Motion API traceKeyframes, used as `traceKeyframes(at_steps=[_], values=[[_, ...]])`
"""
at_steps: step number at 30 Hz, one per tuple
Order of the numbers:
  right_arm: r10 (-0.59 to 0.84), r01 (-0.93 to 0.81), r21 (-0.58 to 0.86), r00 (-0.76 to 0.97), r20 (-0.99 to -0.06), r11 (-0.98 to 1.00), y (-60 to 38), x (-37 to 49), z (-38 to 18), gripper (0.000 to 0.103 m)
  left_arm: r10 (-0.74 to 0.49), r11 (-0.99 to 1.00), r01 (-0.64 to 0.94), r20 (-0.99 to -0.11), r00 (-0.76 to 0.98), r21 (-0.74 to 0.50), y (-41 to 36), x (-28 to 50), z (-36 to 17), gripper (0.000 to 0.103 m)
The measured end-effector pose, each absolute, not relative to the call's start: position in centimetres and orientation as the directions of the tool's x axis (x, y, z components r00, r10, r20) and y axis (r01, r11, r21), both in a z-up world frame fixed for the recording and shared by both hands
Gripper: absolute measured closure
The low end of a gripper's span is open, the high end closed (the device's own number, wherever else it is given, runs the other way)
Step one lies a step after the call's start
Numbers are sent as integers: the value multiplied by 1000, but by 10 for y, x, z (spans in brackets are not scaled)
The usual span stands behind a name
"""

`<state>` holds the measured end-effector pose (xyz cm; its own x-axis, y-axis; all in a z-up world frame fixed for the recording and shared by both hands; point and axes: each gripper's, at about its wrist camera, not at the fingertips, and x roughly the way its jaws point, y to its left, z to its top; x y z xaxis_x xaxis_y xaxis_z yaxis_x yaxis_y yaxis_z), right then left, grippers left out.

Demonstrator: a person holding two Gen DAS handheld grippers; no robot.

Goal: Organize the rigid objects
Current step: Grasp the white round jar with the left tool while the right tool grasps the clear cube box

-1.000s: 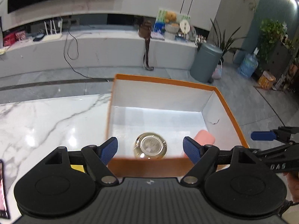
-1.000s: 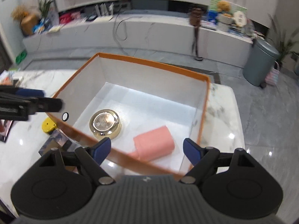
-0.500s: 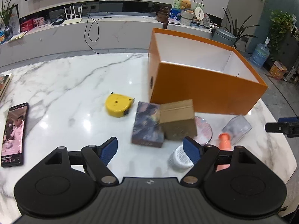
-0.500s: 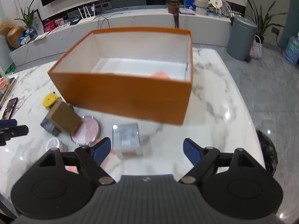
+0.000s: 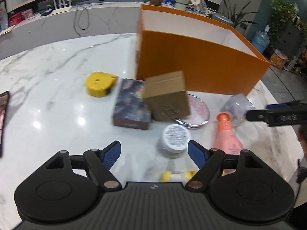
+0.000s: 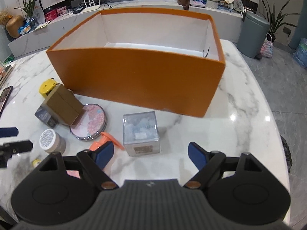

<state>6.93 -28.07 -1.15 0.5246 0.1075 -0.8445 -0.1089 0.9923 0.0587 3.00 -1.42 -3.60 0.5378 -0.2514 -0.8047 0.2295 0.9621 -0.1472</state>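
An open orange box (image 5: 201, 63) (image 6: 138, 80) stands on the marble table. In front of it lie a brown carton (image 5: 167, 95) (image 6: 63, 103), a dark flat box (image 5: 130, 105), a yellow tape measure (image 5: 99, 83) (image 6: 47, 86), a pink round compact (image 5: 197, 109) (image 6: 89, 122), a white jar (image 5: 175, 140) (image 6: 51, 140), a pink bottle (image 5: 227, 134) and a clear cube box (image 6: 141, 132) (image 5: 237, 108). My left gripper (image 5: 154, 153) is open and empty, just short of the jar. My right gripper (image 6: 150, 154) is open and empty, just short of the clear cube.
A phone (image 5: 2, 115) lies at the table's left edge. A small yellow-white tube (image 5: 177, 175) lies under the left gripper. The table's right edge (image 6: 276, 126) drops to the floor, where a grey bin (image 6: 253, 32) stands.
Both grippers have pulled back from over the orange box and dropped low toward the loose items in front of it. Both stay open and empty.
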Motion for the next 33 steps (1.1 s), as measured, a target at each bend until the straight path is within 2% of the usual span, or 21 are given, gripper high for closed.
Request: traceKeyframes(at_steps=[10, 19, 23, 27, 32, 33], values=[[110, -121, 55, 512, -852, 991, -267, 93, -26, 21, -231, 954, 286, -815, 531, -84, -40, 39, -54, 10], [73, -155, -9, 511, -856, 988, -261, 103, -36, 37, -214, 951, 303, -824, 525, -54, -47, 48, -68, 15], [85, -147, 12, 502, -861, 989, -267, 106, -41, 38, -189, 953, 301, -823, 536, -23, -49, 49, -70, 16], [79, -159, -2, 499, -863, 987, -267, 106, -43, 40, -187, 950, 313, -820, 542, -10, -50, 49, -68, 30], [94, -164, 16, 479, -873, 986, -268, 108, -48, 56, -195, 945, 327, -820, 538, -10, -49, 47, -67, 44], [95, -164, 18, 475, -875, 986, -268, 108, -50, 56, -196, 945, 327, -819, 539, -11, -48, 47, -67, 50]])
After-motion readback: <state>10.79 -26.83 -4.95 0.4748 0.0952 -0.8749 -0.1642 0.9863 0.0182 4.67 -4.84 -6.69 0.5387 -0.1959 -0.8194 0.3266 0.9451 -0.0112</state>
